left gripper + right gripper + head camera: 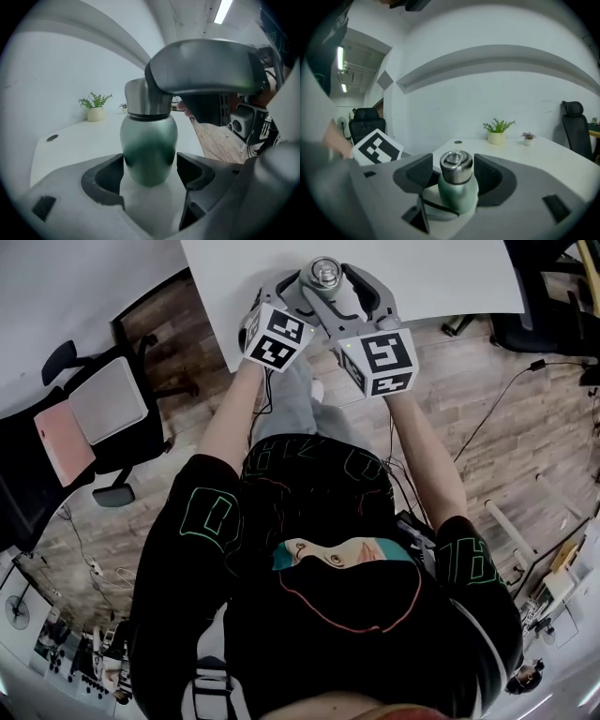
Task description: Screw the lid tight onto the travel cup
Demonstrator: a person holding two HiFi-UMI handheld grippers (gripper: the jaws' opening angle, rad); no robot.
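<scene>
Travel cup (149,145) | left gripper (150,172) jaws clamp body | right gripper (454,174) jaws wide around lid (456,165)

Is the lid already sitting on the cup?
Yes, the silver lid sits squarely on top of the green cup, with no gap showing.

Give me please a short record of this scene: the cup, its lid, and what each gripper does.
cup: green travel cup, upright on the white table
lid: steel lid, sitting on the cup's neck
left gripper: closed on the cup's body
right gripper: jaws around the lid, a gap shows on one side, not gripping
lid tightness: cannot be told
</scene>
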